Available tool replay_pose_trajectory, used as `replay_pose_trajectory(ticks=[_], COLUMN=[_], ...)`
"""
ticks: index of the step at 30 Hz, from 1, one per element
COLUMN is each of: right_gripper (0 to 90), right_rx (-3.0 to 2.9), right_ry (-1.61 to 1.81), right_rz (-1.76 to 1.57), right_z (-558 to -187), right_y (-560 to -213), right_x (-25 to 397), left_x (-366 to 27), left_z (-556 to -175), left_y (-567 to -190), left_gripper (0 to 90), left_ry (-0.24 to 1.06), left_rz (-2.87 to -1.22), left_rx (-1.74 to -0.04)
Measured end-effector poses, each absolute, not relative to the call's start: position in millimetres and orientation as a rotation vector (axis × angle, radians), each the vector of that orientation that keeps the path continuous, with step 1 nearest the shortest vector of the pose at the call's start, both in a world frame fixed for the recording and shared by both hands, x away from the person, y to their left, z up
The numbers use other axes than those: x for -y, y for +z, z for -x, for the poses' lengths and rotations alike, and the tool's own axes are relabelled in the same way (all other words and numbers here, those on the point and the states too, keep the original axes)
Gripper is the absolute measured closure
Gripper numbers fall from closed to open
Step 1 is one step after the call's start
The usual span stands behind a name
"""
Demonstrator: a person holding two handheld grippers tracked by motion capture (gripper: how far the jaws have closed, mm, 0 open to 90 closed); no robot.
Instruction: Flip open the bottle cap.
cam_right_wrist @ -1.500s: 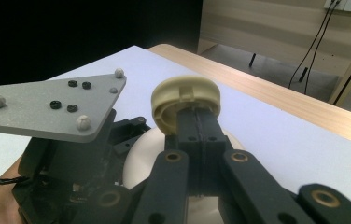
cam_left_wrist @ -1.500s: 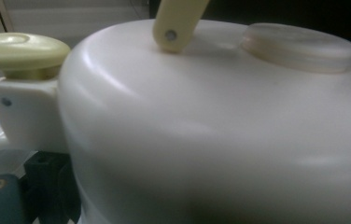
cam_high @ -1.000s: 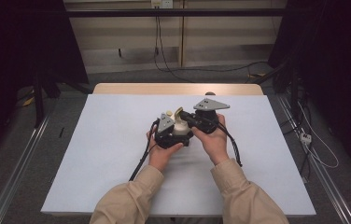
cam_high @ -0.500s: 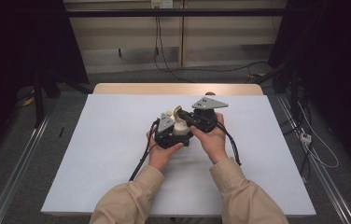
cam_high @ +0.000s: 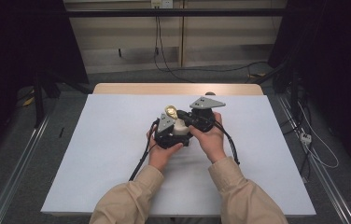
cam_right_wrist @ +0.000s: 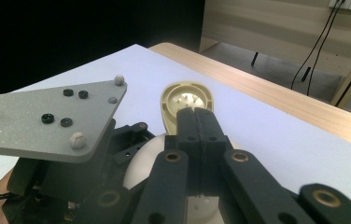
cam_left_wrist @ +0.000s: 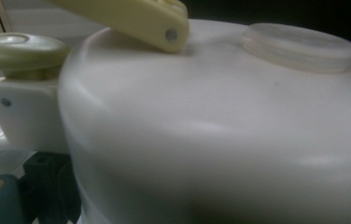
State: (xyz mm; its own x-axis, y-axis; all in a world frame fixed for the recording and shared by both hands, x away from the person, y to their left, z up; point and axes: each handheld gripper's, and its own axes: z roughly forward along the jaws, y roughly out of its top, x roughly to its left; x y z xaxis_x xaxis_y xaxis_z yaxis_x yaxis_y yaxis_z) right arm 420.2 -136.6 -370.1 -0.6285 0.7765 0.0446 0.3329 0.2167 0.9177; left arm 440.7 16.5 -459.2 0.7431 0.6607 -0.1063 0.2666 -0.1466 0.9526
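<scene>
Cream plastic, smooth and rounded, makes up the small container (cam_high: pixel 179 127) held between the two grippers above the middle of the table (cam_high: pixel 108 140). Its domed body (cam_left_wrist: pixel 220 140) sits so close before the left gripper's camera that a shallow round cap (cam_left_wrist: pixel 299 42) and a paler yellow hinged lid arm (cam_left_wrist: pixel 131 16) are plain on top. I cannot tell how the left gripper (cam_high: pixel 168 133) has its jaws set, though it appears to be cradling the body from that side, probably to steady it. The right gripper (cam_right_wrist: pixel 197 122) has its jaws clenched together on the yellowish flip lid (cam_right_wrist: pixel 186 99), a shallow oval dish with small pegs inside, standing raised just beyond the jaw tips. That grip looks meant to swing the lid on its hinge while the body is kept from turning. Beside the right jaws lies the left gripper's grey three-cornered plate (cam_right_wrist: pixel 43 119), matte and speckled. Beneath is the pale, flat table with a wooden far edge (cam_right_wrist: pixel 276 95).
</scene>
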Motion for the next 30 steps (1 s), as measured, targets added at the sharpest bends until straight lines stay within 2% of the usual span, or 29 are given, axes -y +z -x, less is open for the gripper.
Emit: replay_pose_trajectory(ticks=[11, 19, 30], right_gripper=[75.0, 53.3, 42.2], right_rx=[-2.057, -2.038, -1.998], right_ry=[1.395, 1.395, 1.407], right_rz=[-1.031, -1.063, -1.097], right_z=[-418.1, -415.8, -411.7], right_y=[-368.2, -369.9, -370.3], right_x=[139.3, 141.2, 152.7], left_x=[-17.8, -18.5, -20.8], left_z=[-440.8, -440.4, -439.7], left_y=[-459.7, -460.2, -460.4], left_gripper=[4.9, 4.4, 3.3], left_ry=[0.378, 0.369, 0.325], left_rz=[-1.726, -1.723, -1.736], left_rx=[-0.748, -0.763, -0.787])
